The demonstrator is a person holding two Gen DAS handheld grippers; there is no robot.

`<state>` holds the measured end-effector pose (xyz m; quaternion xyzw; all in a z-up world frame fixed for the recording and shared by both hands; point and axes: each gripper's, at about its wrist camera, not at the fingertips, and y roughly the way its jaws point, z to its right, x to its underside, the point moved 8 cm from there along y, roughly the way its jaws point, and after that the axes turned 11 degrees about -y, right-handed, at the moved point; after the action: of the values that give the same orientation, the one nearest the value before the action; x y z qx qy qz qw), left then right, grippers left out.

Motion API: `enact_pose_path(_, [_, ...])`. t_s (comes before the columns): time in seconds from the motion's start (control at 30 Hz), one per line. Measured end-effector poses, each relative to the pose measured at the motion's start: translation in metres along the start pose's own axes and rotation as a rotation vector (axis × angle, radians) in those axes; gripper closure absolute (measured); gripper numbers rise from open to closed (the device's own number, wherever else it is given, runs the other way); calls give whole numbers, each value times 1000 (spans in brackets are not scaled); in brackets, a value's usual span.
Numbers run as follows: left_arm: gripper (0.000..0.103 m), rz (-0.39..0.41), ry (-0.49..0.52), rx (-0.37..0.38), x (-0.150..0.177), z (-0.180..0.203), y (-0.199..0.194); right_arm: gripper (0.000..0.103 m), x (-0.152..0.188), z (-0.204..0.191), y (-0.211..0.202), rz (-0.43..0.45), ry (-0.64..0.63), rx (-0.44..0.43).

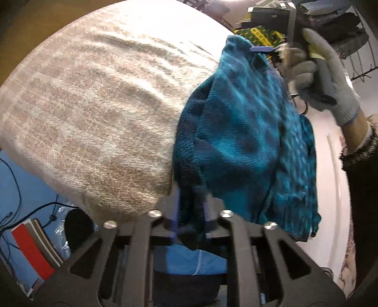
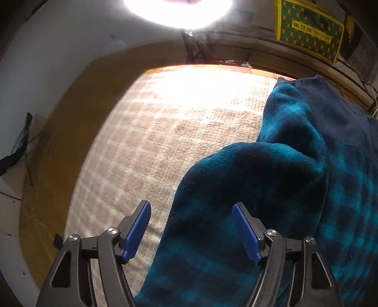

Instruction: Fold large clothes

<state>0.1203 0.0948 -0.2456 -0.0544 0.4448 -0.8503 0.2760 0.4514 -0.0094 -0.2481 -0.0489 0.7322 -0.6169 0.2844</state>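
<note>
Left wrist view: the left gripper (image 1: 190, 222) is clenched on a dark fold of the teal-and-navy checked fleece garment (image 1: 238, 141), the cloth bunched tightly between its blue pads and hanging up and away from them. The garment stretches from this grip toward the upper right, where the right gripper (image 1: 262, 49) shows as a blue pad at the cloth's top corner; the grey-gloved hand (image 1: 330, 78) that carries it, with a dark sleeve at the wrist, is just beside it. Whether that pad touches the corner cannot be told from here. Behind the garment lies the beige-and-cream checked woven blanket (image 1: 99, 113), wrinkled in shallow ridges, and the fleece overlaps its right side. At lower left, red and brown books (image 1: 35, 248) stand against a blue surface with dark cables.

In the right wrist view the right gripper (image 2: 191, 231) is released: its two ribbed blue pads stand wide apart, with a fold of the fleece garment (image 2: 271, 189) lying between them and against the right pad, unpressed. The garment is heaped over the right part of the blanket (image 2: 165, 132), which is washed out by a bright lamp (image 2: 177, 9) above. A yellow-and-green patterned box (image 2: 309, 30) sits at the upper right.
</note>
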Motion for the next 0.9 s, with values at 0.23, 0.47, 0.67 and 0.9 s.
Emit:
enact_pose_path(0.23, [96,28,131,71,13,39,-20,29,-2,-4,37,-75,5,75])
enact_pose_path(0.47, [96,37,262,121,29,79,-34,64,-2,4,52,-112,-43,156])
enact_pose_path(0.67, [96,33,297,143,37,95,-38,100,2,16,45,-73,-20,89])
enact_pose_path(0.9, [96,11,401,179,60,127,-43,101,4,34,-16,108,35,-134])
